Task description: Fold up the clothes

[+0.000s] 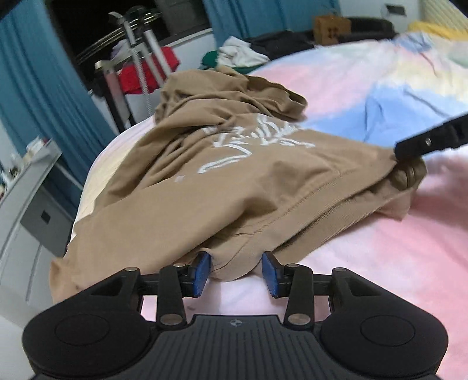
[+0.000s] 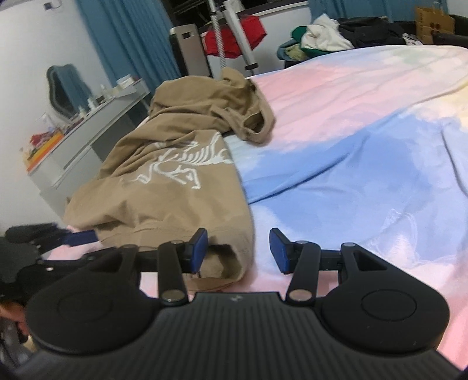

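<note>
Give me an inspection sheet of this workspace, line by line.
Surface: bed with pastel sheet.
Job's things: tan hoodie, crumpled, white print up, lying at the bed's edge.
Clutter: clothes pile at the bed's far side.
Grippers: left gripper open, hem bunched between its fingers; right gripper open at the hoodie's corner.
Cables: nothing seen.
Surroundings: blue curtains, grey desk, cardboard box.

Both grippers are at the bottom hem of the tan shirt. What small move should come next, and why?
Probably close both grippers on the hem. The left gripper is open with a bulge of the tan shirt between its pads. The right gripper is also open, with the hem corner by its left pad. Nothing is held yet, so the shirt cannot be lifted or spread on the bed.
</note>
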`<state>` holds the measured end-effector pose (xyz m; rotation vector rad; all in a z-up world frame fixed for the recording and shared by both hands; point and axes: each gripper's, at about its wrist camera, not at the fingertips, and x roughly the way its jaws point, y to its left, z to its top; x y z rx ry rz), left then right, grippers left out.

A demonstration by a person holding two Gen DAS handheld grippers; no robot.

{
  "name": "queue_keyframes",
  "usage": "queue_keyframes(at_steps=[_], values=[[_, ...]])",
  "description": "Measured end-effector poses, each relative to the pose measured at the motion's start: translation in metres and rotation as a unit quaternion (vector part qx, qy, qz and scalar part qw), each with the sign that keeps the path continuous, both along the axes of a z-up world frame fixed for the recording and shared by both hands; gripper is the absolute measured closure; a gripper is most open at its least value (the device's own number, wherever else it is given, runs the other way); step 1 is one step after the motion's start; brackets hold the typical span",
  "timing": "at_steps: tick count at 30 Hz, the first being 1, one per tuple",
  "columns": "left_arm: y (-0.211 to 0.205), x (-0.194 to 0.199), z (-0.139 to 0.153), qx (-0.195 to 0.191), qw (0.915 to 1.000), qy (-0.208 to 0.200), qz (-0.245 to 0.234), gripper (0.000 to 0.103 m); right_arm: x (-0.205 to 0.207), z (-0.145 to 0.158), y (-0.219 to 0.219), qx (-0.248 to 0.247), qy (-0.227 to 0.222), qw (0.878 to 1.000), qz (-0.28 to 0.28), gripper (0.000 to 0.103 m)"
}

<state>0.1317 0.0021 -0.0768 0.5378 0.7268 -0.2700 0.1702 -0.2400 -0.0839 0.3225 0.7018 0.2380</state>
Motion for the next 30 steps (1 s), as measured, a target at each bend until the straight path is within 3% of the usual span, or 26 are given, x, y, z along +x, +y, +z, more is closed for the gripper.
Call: queue_keyframes(at_steps=[8,13,14,15,18,21,24,26,28,30], values=[[-0.011,0.005,-0.017,0.059,0.997,-0.028,-0.04,0.055,0.001,-0.001,0.009,-0.008,0.0,1.0,0.018,0.053],[-0.015,0.007,-0.024,0.086,0.9938,-0.047,-0.054,0.057,0.002,-0.002,0.01,-0.013,0.003,1.0,0.014,0.053],[-0.015,0.008,-0.024,0.086,0.9936,-0.05,-0.053,0.062,0.002,-0.003,0.01,-0.013,0.003,1.0,0.014,0.053],[-0.014,0.009,-0.022,0.083,0.9937,-0.056,-0.052,0.073,0.003,-0.003,0.01,-0.014,0.003,1.0,0.014,0.053],[-0.005,0.002,-0.004,0.046,0.9947,-0.081,-0.044,0.089,0.003,-0.004,0.013,-0.026,0.0,1.0,0.012,0.053],[0.017,-0.011,0.034,-0.051,0.9929,-0.105,-0.022,0.096,0.003,-0.004,0.019,-0.049,-0.011,0.999,0.016,0.053],[0.047,-0.025,0.07,-0.169,0.9773,-0.128,-0.001,0.097,0.003,-0.005,0.028,-0.067,-0.02,0.997,0.034,0.048],[0.067,-0.026,0.084,-0.227,0.9649,-0.131,0.018,0.097,0.004,-0.006,0.033,-0.066,-0.021,0.996,0.048,0.046],[0.083,-0.023,0.091,-0.274,0.9534,-0.123,0.033,0.097,0.004,-0.005,0.039,-0.057,-0.024,0.996,0.067,0.046],[0.093,-0.019,0.093,-0.298,0.947,-0.112,0.044,0.098,0.004,-0.003,0.044,-0.043,-0.023,0.995,0.084,0.046]])
